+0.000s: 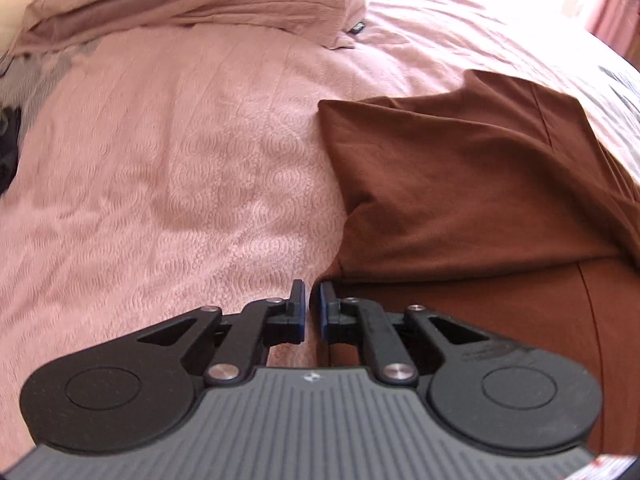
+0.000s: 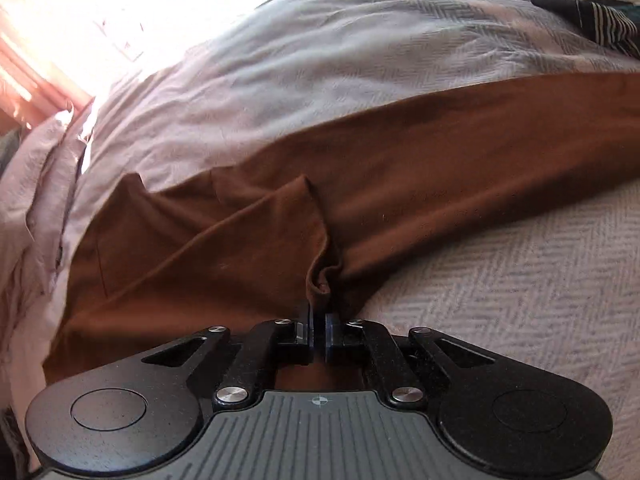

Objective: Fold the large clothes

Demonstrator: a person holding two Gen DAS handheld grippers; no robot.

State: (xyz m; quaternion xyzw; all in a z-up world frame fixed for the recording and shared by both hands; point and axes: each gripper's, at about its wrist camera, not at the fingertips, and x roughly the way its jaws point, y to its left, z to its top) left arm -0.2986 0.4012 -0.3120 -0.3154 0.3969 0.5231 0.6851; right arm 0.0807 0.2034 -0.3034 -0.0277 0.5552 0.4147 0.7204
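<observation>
Bedding in pale pink is covering the bed [image 1: 168,184], and a folded dusty-pink garment [image 1: 192,4] is lying along its far edge in the left wrist view. Toward the right of that view, a brown garment [image 1: 460,184] is spreading over the bedspread, one fold doubled back on top of the rest. The left gripper [image 1: 311,300] is pointing down at the near left edge of this brown cloth; its fingers [image 1: 297,304] are standing almost together with only a narrow slit between them, and the hem is running right up to the right finger, though I cannot tell whether cloth is actually pinched there.

In the right wrist view, the same brown garment [image 2: 420,168] is stretching across the bed [image 2: 520,280] from the left side to the right edge. The right gripper [image 2: 318,322] is gripping a bunched ridge of it, fingers [image 2: 306,320] pressed tight on the fabric. A dark striped item [image 2: 592,20] is lying at the far right corner.
</observation>
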